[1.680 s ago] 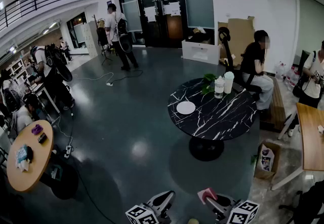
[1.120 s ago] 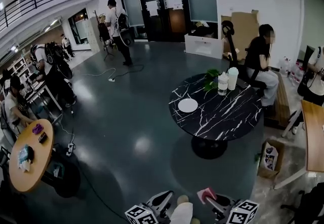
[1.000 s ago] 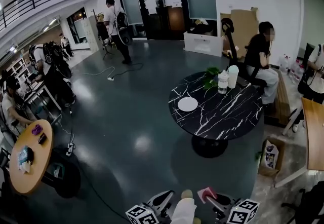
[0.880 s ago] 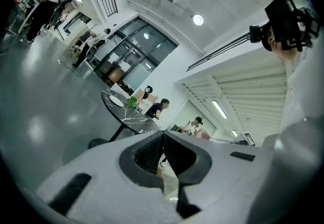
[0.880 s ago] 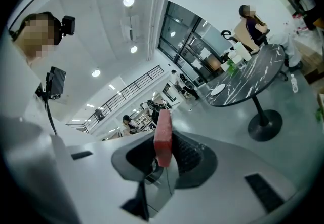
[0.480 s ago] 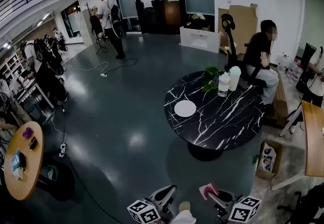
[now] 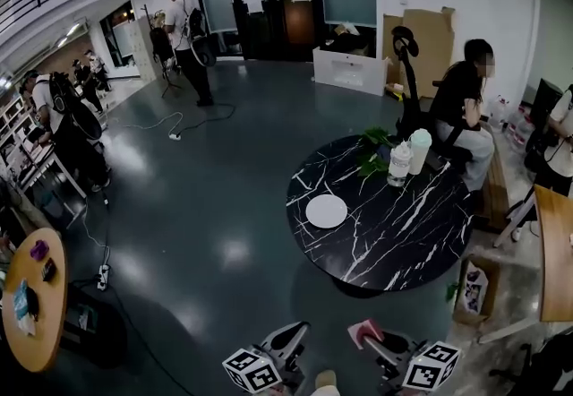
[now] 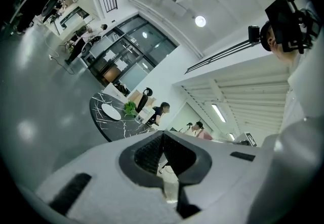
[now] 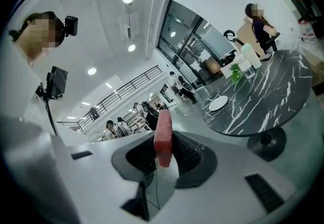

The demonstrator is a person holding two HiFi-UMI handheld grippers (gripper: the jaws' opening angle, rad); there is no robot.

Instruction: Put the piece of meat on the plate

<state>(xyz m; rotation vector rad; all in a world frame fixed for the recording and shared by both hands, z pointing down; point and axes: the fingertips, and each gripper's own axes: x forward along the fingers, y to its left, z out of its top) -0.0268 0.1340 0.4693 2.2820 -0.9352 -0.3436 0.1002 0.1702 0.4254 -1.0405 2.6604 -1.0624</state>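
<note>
A white plate [image 7: 326, 211] lies empty near the left edge of a round black marble table [image 7: 394, 233], some way ahead across the floor. Both grippers show at the bottom of the head view, held level. My right gripper [image 7: 362, 337] is shut on the piece of meat [image 7: 367, 330], a red slab standing upright between the pads [image 9: 163, 126]. My left gripper [image 7: 298, 331] is shut, its pads meeting at the tips with nothing between them [image 8: 162, 138]. Both gripper views show the plate far off [image 8: 111, 111] [image 9: 218, 103].
Two cups [image 7: 408, 155] and a green plant [image 7: 374, 145] stand at the table's far side, where a person [image 7: 461, 103] sits. A cardboard box [image 7: 472, 288] lies right of the table's foot, a wooden table [image 7: 555, 246] beyond it. At left are a round wooden table [image 7: 31, 300] and a floor cable [image 7: 103, 273].
The marble table and plate have come nearer and sit lower in the head view. Both grippers keep their place at the bottom edge, the meat still held.
</note>
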